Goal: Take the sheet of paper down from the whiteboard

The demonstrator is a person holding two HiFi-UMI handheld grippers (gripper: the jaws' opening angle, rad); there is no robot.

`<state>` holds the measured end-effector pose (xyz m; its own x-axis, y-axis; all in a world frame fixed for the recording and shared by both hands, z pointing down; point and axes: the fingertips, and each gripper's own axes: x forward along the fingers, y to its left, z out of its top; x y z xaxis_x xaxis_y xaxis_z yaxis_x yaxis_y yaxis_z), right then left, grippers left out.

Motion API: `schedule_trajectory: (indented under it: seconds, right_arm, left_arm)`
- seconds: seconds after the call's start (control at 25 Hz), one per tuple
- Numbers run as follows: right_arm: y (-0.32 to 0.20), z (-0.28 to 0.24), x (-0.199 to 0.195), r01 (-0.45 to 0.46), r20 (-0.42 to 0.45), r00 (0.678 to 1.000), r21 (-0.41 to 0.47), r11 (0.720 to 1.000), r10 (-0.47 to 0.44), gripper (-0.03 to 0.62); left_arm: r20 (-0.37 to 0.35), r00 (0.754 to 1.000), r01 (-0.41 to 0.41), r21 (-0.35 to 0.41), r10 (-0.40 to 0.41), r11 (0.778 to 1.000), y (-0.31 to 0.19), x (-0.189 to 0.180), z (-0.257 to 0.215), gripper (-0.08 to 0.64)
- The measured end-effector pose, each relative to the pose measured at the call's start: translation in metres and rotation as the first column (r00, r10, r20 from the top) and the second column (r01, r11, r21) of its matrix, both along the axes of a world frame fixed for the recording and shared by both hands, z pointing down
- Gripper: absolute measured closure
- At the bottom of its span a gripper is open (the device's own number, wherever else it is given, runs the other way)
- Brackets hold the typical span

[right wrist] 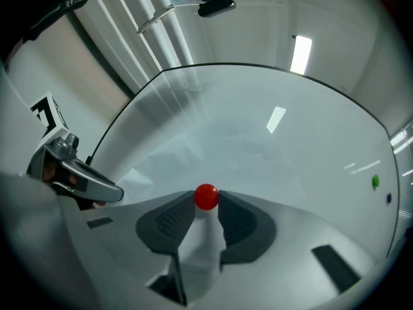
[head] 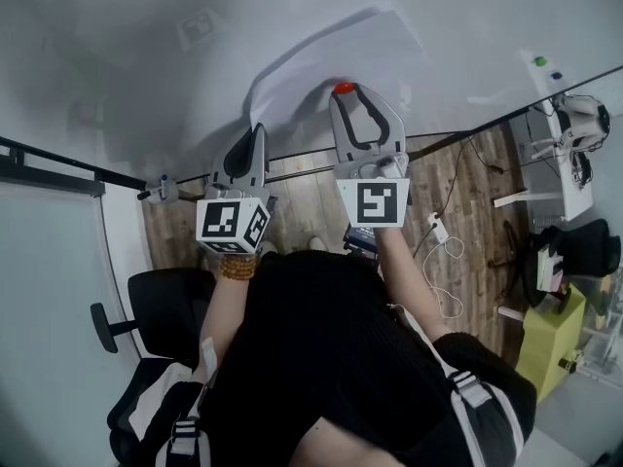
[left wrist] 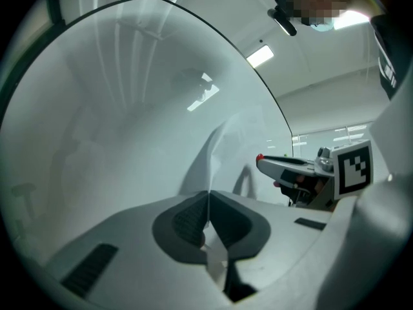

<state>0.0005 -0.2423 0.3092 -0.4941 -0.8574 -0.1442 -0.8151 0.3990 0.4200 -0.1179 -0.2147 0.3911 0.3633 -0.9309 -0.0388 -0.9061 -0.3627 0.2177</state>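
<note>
Right gripper (right wrist: pixel 206 205) around half-hidden magnet (right wrist: pixel 206 196)

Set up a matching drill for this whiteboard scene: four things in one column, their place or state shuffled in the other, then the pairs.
Things
1. left gripper
2. right gripper
3. green magnet
4. black office chair

Place or state
A. on the whiteboard, well right of the sheet of paper
B. on the floor, at the person's left
C. shut on the sheet's edge
D. jaws closed on the red magnet

Pairs: 1-C, 2-D, 3-A, 4-B
</note>
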Motion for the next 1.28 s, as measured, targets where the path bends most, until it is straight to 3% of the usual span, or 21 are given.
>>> schedule_trajectory:
  seconds: [0.24, 0.44, 0.76, 1.28]
  right_arm:
    - [0.010, -0.007, 0.009, -0.008, 0.056, 0.998, -0.003, 1.000, 0.008, 0.482]
    - [0.015, -0.004, 0.015, -0.016, 0.015, 1.000, -0.014, 1.000, 0.016, 0.482]
    - [0.018, -0.008, 0.014, 0.007, 0.066, 0.998, -0.025, 1.000, -0.006, 0.482]
    - [0.025, -0.006, 0.013, 0.054, 0.094, 0.994, -0.035, 0.998, -0.050, 0.482]
  left_arm:
    - [0.002, 1.000, 0.005, -0.001, -0.005, 1.000, -0.001, -0.002, 0.001, 0.548]
    - [0.002, 1.000, 0.004, -0.005, -0.004, 1.000, -0.001, -0.001, 0.002, 0.548]
    - [0.000, 1.000, 0.013, -0.006, -0.013, 1.000, 0.001, -0.002, 0.002, 0.548]
    - [-0.009, 0.994, 0.112, 0.025, -0.112, 0.993, 0.014, -0.009, -0.010, 0.548]
